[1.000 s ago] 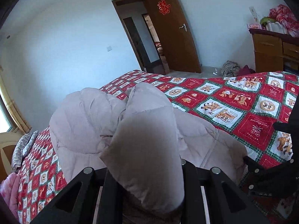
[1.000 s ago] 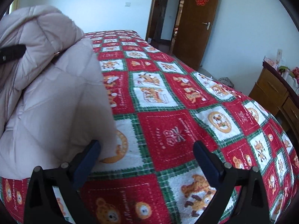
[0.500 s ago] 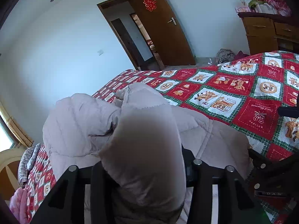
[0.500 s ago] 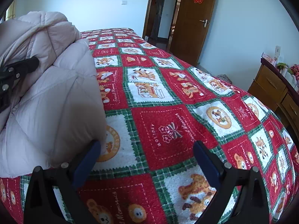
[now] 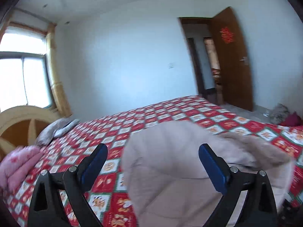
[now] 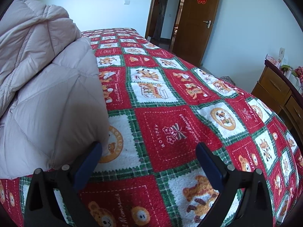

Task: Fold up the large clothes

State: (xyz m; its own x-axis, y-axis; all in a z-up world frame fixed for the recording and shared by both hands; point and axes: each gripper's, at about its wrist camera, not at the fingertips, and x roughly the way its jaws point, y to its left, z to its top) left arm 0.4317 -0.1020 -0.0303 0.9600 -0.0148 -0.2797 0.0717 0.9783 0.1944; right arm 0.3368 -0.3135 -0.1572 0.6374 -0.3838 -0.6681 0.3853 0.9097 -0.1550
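A pale pink quilted down coat [image 5: 170,170] lies bundled on the red patchwork bedspread [image 5: 117,132]. In the left wrist view it sits below and ahead of my left gripper [image 5: 152,154], whose jaws are opening wide; the pads do not press on the cloth. That view is blurred by motion. In the right wrist view the coat [image 6: 47,94] fills the left side, folded over on itself. My right gripper [image 6: 148,151] hovers open above the bedspread [image 6: 170,128], its left finger beside the coat's lower edge, with nothing between the pads.
A wooden headboard [image 5: 20,119], a grey pillow [image 5: 56,130] and a pink quilt [image 5: 17,164] lie at the bed's left end. An open brown door [image 6: 197,22] is beyond the bed. A wooden dresser [image 6: 280,94] stands at the right. Clothes [image 5: 280,111] lie on the floor.
My left gripper was shut on a fold of the coat; it has let go, opened wide, risen and swung left. The released coat has dropped onto the bed. The right gripper has stayed put.
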